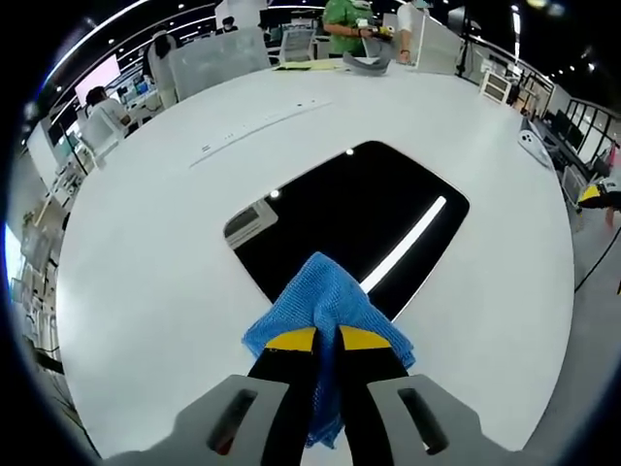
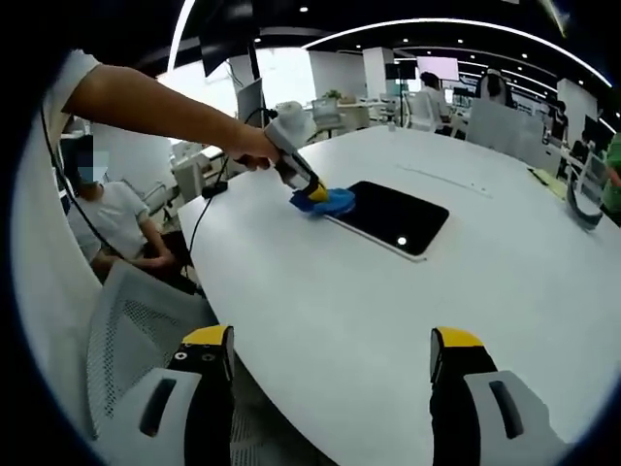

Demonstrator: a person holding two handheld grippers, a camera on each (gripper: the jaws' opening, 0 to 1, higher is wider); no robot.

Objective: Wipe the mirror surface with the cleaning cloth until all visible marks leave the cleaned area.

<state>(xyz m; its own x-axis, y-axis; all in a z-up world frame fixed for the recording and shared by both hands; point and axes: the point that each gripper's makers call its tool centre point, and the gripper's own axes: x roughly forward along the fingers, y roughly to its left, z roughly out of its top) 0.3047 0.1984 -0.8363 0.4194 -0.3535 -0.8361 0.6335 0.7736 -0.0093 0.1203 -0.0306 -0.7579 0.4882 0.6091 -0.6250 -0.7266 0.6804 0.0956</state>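
A dark rectangular mirror lies flat on the white table and reflects ceiling lights. My left gripper is shut on a blue cleaning cloth, which rests on the mirror's near edge. In the right gripper view the mirror lies further off, with the blue cloth at its left end under the left gripper, held by a person's arm. My right gripper stands open over the table's near edge, with nothing between its fingers.
A mesh office chair stands by the table's edge, with a seated person behind it. Cables hang off the table. A long power strip runs across the far side. People and desks fill the background.
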